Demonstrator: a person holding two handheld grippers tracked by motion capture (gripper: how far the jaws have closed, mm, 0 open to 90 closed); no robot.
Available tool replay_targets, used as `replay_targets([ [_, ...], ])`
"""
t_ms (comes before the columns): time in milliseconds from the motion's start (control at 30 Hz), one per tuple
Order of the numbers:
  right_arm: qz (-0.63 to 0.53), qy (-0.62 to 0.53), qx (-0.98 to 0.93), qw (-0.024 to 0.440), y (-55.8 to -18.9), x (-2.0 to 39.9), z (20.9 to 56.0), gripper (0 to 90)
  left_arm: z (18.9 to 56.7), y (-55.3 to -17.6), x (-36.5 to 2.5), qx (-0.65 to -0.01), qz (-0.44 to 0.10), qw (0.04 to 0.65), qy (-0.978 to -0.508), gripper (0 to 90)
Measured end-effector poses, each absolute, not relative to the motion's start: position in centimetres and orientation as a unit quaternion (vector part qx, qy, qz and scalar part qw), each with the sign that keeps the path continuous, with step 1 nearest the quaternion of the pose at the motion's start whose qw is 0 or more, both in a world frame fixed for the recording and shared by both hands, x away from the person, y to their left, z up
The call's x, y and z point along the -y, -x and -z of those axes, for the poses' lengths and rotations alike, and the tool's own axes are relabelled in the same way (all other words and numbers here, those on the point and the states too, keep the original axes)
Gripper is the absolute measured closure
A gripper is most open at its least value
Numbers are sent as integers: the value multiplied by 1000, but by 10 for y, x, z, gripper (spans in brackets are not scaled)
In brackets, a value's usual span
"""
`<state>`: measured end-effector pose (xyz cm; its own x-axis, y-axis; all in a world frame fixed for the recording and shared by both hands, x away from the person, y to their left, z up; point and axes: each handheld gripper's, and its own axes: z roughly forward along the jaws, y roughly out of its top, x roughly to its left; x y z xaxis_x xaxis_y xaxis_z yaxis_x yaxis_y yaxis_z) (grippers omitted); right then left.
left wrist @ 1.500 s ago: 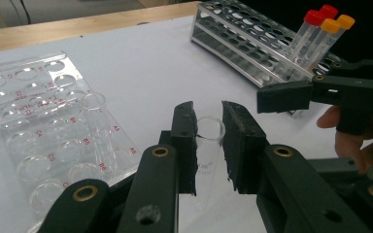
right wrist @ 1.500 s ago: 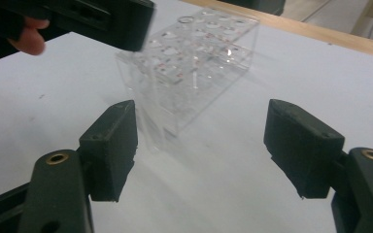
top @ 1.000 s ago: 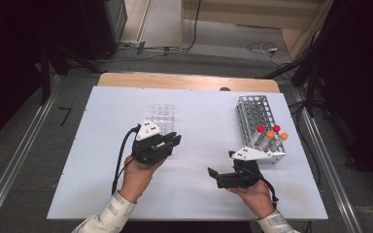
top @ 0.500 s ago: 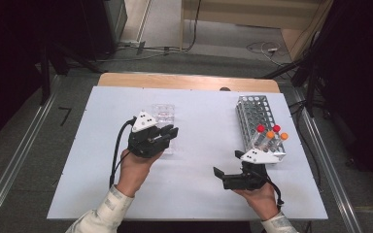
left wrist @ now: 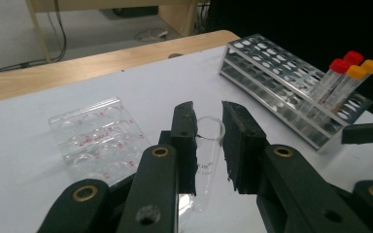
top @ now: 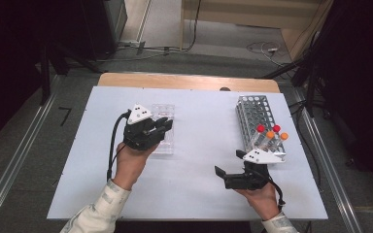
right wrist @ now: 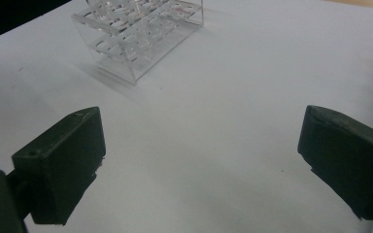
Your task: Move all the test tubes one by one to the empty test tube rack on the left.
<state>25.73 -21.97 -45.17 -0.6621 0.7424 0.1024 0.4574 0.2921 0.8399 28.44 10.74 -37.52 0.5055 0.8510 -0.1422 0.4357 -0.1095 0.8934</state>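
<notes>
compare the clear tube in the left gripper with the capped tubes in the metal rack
The clear tube has an open mouth with no cap; the capped tubes wear red and orange caps. The clear tube is clamped between the jaws of the left gripper, above the table; the capped tubes stand leaning in the metal rack. All have see-through walls.
</notes>
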Motion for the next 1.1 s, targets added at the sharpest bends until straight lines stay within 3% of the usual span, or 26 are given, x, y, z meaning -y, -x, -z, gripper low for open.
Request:
replay_targets([
  [600,-454,-380,-789,164,-256,219,452,28,388,-289,-102,-450,-253,472,-714,760],
  [1100,-458,-384,-786,159,-255,219,452,27,422,-293,-95,-462,-247,447,-725,759],
])
